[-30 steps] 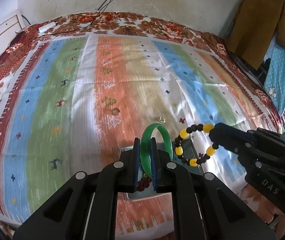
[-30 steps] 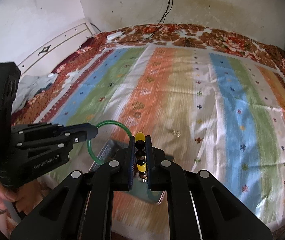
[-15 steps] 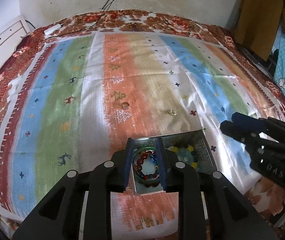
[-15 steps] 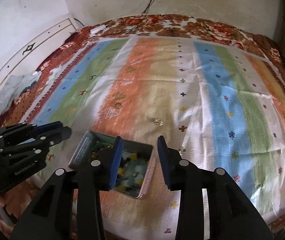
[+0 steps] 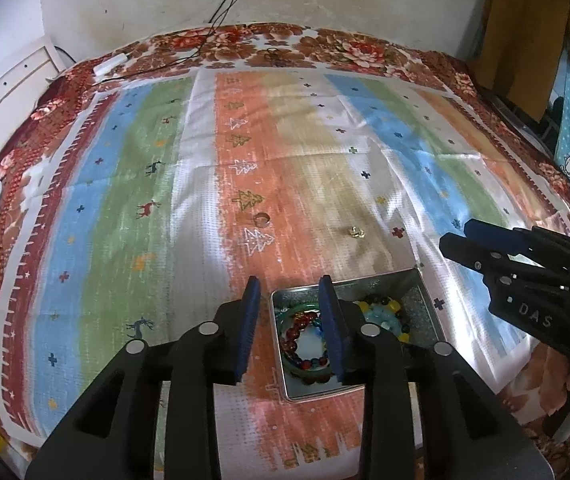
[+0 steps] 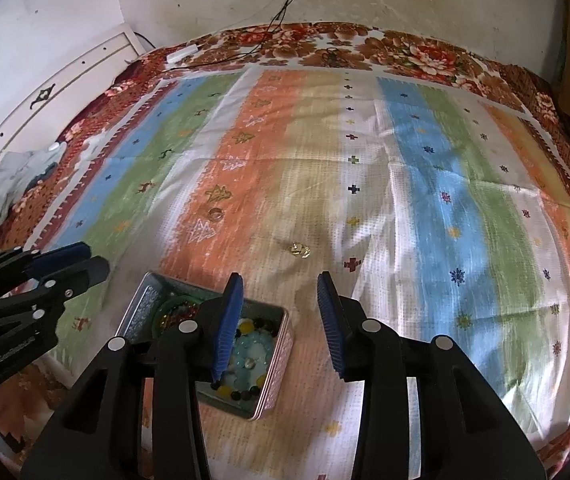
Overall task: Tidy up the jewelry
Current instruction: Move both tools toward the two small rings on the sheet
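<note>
Both grippers hover over a bed covered with a striped cloth (image 5: 165,184) in blue, green, white, orange and tan bands, and each has its jaws spread wide with nothing between them. The left gripper (image 5: 291,320) sits low at the near edge of the bed, its blue-padded fingers (image 5: 249,320) straddling the left end of a small metal tin (image 5: 425,292) that rests on the orange band. Inside the tin, on its left side, a green bangle (image 5: 285,334) lies flat with a bracelet of red and mixed-colour beads (image 5: 305,362) inside it; on the right side a bracelet of yellow and dark beads (image 6: 245,390) rings some pale blue pieces (image 6: 251,346). The right gripper (image 6: 279,320) is just to the right of the tin, its left finger over the tin's right half and its right finger over bare cloth. Farther up the cloth, well apart from the tin, a small ring (image 5: 262,220) lies on the orange band beside a white tree pattern, and a small gold piece (image 5: 356,232) lies on the tan band. From the left wrist view the right gripper shows at the right edge, jaws released. Black cables (image 5: 225,12) run down the stained wall to a white plug block (image 5: 111,65) on the floral border at the head of the bed.
</note>
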Demonstrator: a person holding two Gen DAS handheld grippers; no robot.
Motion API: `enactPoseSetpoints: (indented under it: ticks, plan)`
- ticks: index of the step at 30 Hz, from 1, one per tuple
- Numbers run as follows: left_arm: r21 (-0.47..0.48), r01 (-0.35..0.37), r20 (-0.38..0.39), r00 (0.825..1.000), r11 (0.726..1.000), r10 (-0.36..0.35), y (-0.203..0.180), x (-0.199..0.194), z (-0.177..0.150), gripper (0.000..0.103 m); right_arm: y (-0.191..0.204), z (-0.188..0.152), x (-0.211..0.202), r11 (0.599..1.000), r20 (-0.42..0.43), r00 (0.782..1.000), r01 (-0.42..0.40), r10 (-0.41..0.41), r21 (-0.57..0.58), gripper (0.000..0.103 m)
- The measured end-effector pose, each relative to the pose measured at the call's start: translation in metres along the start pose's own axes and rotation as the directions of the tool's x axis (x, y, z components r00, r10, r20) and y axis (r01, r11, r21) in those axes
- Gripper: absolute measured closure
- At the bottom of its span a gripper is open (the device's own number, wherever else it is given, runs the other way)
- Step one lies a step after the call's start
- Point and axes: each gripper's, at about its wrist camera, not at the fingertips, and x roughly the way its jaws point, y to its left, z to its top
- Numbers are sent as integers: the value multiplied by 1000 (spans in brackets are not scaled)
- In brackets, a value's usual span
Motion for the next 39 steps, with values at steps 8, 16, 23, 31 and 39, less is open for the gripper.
enactPoseSetpoints:
  ticks: [8, 16, 23, 31, 39]
  plan:
    - [25, -13, 24, 1000, 1000, 13, -3, -1, 7, 65, -9, 10, 14, 1000, -16, 1000, 21, -21, -3, 61]
    - [64, -51, 31, 998, 997, 50, -7, 9, 19, 62, -20, 19, 27, 999, -35, 999, 37, -37, -7, 55]
    - [12, -28, -32, 999, 1000, 28, 13, 37, 42, 56, -26, 30, 47, 1000, -77, 997, 3, -1, 25, 53]
    - [-18, 10, -123, 992, 1000, -12, 24, 79, 60, 57, -20, 37, 72, 1000, -136, 991, 7, -9, -14, 52]
    - [-20, 6, -192, 981, 1000, -10, 28, 118, 71, 57, -18, 42, 101, 999, -217, 976, -32, 27, -21, 50]
